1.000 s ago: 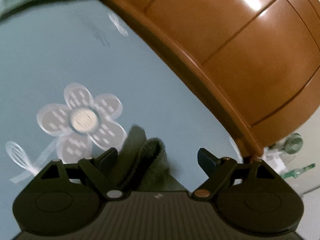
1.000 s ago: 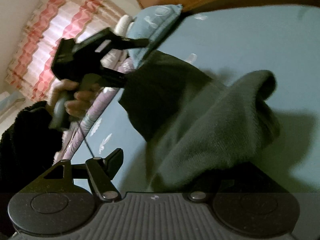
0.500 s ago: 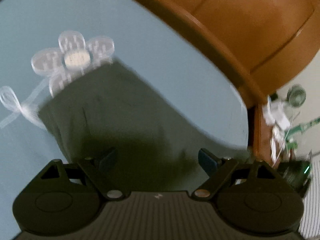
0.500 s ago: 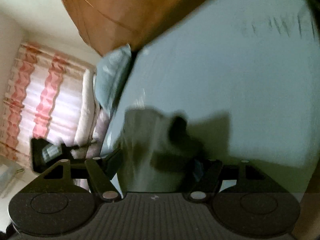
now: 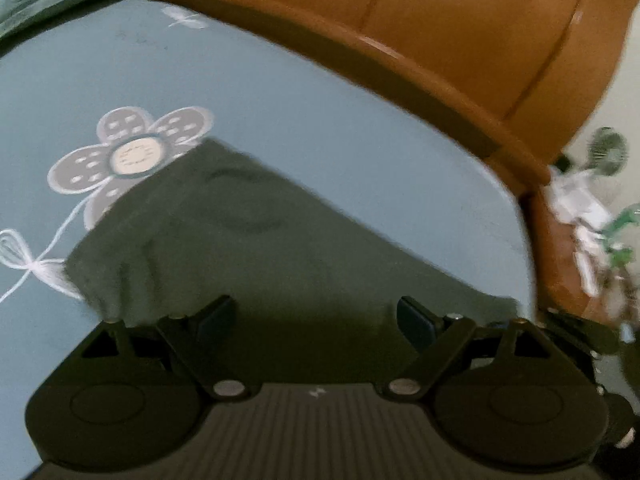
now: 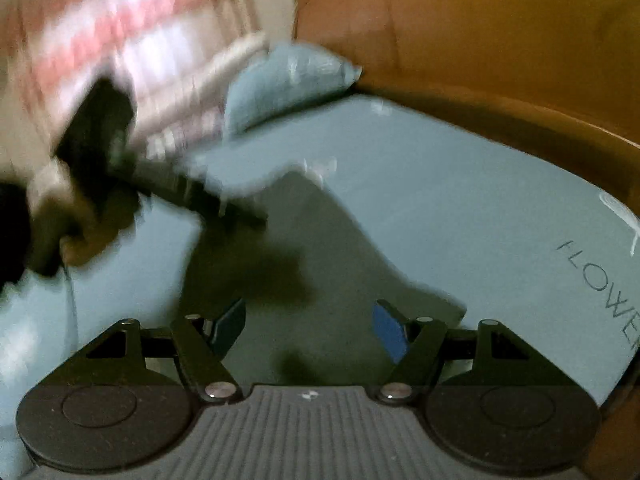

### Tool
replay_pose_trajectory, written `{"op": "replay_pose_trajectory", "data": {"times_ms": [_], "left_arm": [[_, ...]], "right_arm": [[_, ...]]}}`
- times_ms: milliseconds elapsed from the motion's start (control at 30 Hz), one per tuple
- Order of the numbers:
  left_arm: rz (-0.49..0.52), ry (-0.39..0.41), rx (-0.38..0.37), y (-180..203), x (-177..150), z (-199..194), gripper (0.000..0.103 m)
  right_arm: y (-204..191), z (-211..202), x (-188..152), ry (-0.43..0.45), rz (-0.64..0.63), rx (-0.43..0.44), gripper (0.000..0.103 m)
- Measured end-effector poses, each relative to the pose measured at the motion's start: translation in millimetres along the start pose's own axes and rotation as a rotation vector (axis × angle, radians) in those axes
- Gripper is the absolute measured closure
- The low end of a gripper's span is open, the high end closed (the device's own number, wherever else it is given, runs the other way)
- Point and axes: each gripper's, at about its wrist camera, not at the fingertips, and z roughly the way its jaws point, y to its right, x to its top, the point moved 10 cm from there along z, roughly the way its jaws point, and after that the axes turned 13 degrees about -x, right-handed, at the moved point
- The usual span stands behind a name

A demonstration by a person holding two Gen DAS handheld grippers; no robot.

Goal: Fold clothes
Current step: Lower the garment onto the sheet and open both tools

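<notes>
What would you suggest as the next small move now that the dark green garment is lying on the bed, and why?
Probably bring the left gripper down onto the near edge of the dark green garment and close on it. The garment lies spread on the blue bedsheet, and both the left gripper and the right gripper are open with nothing held, so a fresh grasp seems needed before another fold.

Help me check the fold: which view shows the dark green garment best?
Left wrist: the dark green garment lies sharp and flat on the blue sheet. Right wrist shows it blurrier and shadowed.
</notes>
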Motion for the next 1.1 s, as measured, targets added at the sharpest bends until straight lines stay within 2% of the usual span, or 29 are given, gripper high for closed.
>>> {"op": "replay_pose_trajectory", "data": {"times_ms": [33,100,233,367,400,500,567,667,800,900,1000,1033,1100], "left_arm": [[-0.015,0.002,0.013,-8.8,-2.1,0.6,0.016],[-0.047,0.025,-0.011,-15.2,0.1,-5.4,0.016],[-0.064,0.026,-0.029,0.1,6.7,-13.9,0.016],[-0.029,0.013,-0.114,25.9,2.4,-8.2,0.015],[-0.015,0.004,-0.098,26.4,0.0,-3.3,0.015],[-0.034,-0.012,0.042,2.4,-5.2,3.7,0.017],[-0.091,0.022,0.009,0.0,-2.7,-4.8,0.017],[-0.145,0.049,-0.045,6.7,-2.3,-17.4,0.016],[-0.081,0.009,-0.103,31.4,-23.7,-20.1,0.016],[-0.035,-0.01,-0.081,29.4,-43.7,-18.8,0.016],[-0.082,-0.003,-0.066,20.3,-55.1,-27.8,0.016],[-0.105,0.003,-0.088,22.4,-55.4,-33.8,0.016],[-0.143,0.015,-0.126,26.5,-56.2,-45.2,0.016]], "right_arm": [[3.2,1.4,-3.6,0.003,-0.002,-0.019,0.034],[11.3,-1.7,-6.0,0.013,0.018,-0.042,0.035],[30.2,-29.6,1.5,0.054,0.066,-0.055,0.032],[36.7,-22.7,-7.8,-0.013,0.11,0.011,0.032],[40.1,-16.1,-10.8,-0.026,0.122,0.004,0.032],[51.0,-2.2,-16.5,-0.041,0.169,-0.032,0.04],[58.2,-10.5,-11.2,-0.015,0.16,-0.128,0.038],[56.7,-25.8,-3.9,0.022,0.119,-0.175,0.037],[17.2,-25.7,-6.7,0.018,0.019,-0.059,0.034],[-13.7,-25.6,-10.1,0.012,-0.059,0.035,0.033],[-32.0,-10.2,-31.9,-0.071,-0.128,0.046,0.033],[-36.6,-13.0,-32.1,-0.065,-0.148,0.047,0.032],[-46.7,-25.6,-23.9,-0.037,-0.158,0.104,0.032]]}}
